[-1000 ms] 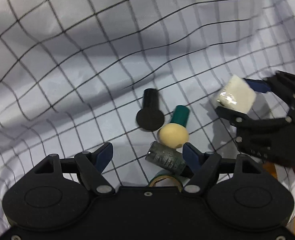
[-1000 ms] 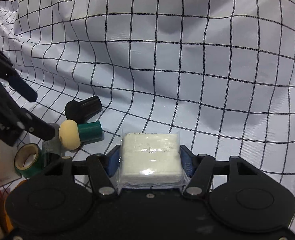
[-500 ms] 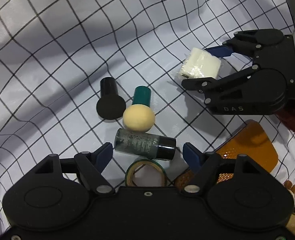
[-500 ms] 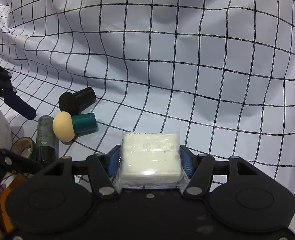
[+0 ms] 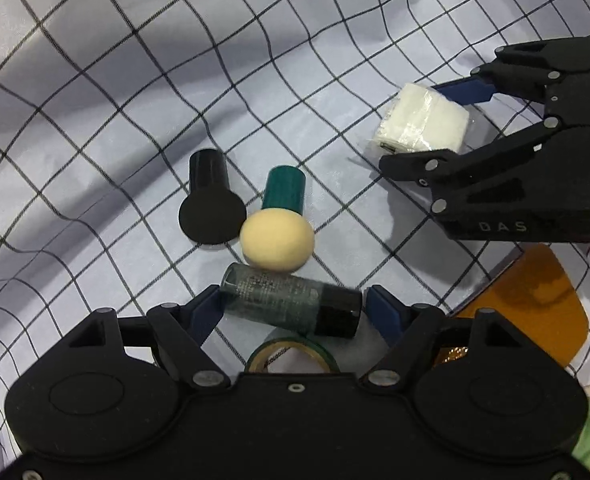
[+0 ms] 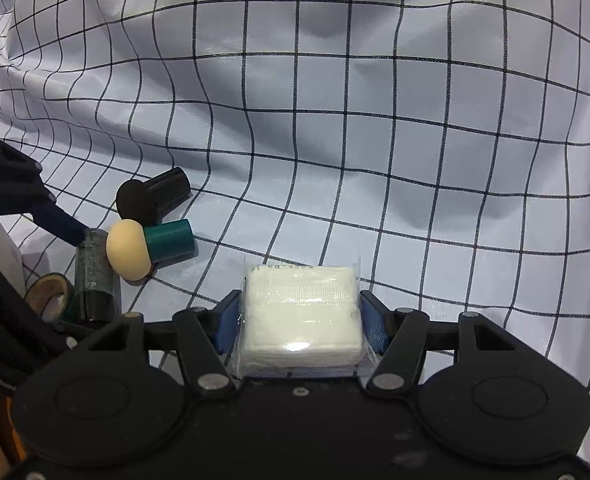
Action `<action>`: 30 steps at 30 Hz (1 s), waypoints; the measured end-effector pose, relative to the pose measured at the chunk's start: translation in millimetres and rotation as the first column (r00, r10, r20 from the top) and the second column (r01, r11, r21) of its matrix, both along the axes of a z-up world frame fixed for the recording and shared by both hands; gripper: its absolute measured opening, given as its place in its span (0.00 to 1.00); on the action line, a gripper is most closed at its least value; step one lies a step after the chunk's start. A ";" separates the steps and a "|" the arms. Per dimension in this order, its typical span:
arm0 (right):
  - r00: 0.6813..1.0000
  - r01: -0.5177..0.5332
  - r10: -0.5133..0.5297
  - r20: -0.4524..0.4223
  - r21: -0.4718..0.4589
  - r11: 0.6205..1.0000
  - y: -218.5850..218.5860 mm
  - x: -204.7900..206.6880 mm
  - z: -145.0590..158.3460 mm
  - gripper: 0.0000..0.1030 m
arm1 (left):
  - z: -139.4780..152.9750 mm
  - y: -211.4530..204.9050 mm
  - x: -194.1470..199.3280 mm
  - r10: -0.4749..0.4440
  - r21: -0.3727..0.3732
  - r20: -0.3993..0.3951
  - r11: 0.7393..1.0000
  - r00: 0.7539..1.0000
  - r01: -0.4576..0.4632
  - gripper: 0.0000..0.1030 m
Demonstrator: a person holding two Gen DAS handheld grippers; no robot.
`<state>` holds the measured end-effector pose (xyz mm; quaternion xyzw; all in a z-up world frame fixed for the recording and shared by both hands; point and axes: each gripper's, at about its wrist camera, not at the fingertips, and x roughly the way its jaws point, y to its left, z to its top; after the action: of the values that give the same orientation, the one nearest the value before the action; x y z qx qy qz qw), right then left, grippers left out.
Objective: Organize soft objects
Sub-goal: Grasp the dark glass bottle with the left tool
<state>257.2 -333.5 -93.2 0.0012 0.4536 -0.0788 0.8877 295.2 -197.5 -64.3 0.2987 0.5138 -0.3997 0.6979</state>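
My right gripper (image 6: 301, 322) is clamped on a white gauze pack (image 6: 303, 320) sealed in clear film. Both blue pads (image 6: 227, 322) press flat against the pack's 2 side faces. In the left wrist view the same pack (image 5: 423, 124) sits between the right gripper's (image 5: 435, 124) fingers, just above the checked cloth (image 5: 95, 100); I cannot tell whether its underside touches the cloth.

My left gripper (image 5: 293, 312) stands with its jaws spread wide. A dark green bottle (image 5: 291, 306) with a black cap lies on its side across the gap between the 2 blue fingertips (image 5: 383, 314). Its glass end is at the left fingertip; a small gap remains at the cap end, so nothing is gripped.

Items on the cloth, left wrist view:
1. A beige sponge applicator (image 5: 277, 246) with a teal handle, lying down, its sponge head touching the bottle.
2. A black sponge applicator (image 5: 211, 210), lying just beside the beige one, heads touching.
3. A green tape roll (image 5: 291, 354), partly hidden behind my left gripper's body, just below the bottle.
4. An orange transparent item (image 5: 535, 304) at the right edge; its identity is unclear.

In the right wrist view the 2 applicators (image 6: 151, 198), bottle (image 6: 95, 276) and tape roll (image 6: 49, 296) cluster at the left, well apart from the pack.
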 end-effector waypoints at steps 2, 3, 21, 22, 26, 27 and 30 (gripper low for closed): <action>1.000 0.019 -0.019 -0.013 -0.015 1.000 -0.3 -0.2 0.5 0.59 | -0.9 -0.4 -0.2 0.005 -0.007 0.000 1.000 1.000 -0.005 0.69; 0.999 0.028 -0.029 -0.018 -0.022 0.999 -0.8 -1.0 1.0 0.59 | -1.0 0.0 -0.1 0.008 -0.010 -0.001 1.000 1.000 -0.008 0.67; 0.973 0.228 -0.229 0.005 -0.122 0.966 -11.6 -76.9 52.5 0.59 | 46.6 -2.7 -26.7 0.199 -0.096 0.043 0.976 0.979 -0.194 0.67; 0.973 0.230 -0.231 0.010 -0.123 0.965 -11.6 -85.1 56.1 0.59 | 49.2 -5.8 -31.3 0.203 -0.101 0.045 0.975 0.978 -0.197 0.67; 0.972 0.237 -0.235 0.030 -0.122 0.964 -6.1 -120.2 66.2 0.59 | 59.4 -15.9 -50.7 0.220 -0.134 0.026 0.967 0.975 -0.215 0.67; 0.970 0.242 -0.240 0.031 -0.120 0.963 -5.1 -127.7 67.6 0.59 | 61.6 -17.2 -56.0 0.226 -0.145 0.015 0.964 0.974 -0.221 0.67; 0.967 0.253 -0.251 0.035 -0.109 0.961 -1.8 -153.4 73.0 0.59 | 67.3 -24.1 -72.9 0.228 -0.164 -0.015 0.960 0.973 -0.228 0.67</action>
<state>103.8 -335.3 -20.2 0.0099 0.4355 -0.2167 0.8737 222.2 -221.6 3.1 0.1796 0.5084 -0.3572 0.7627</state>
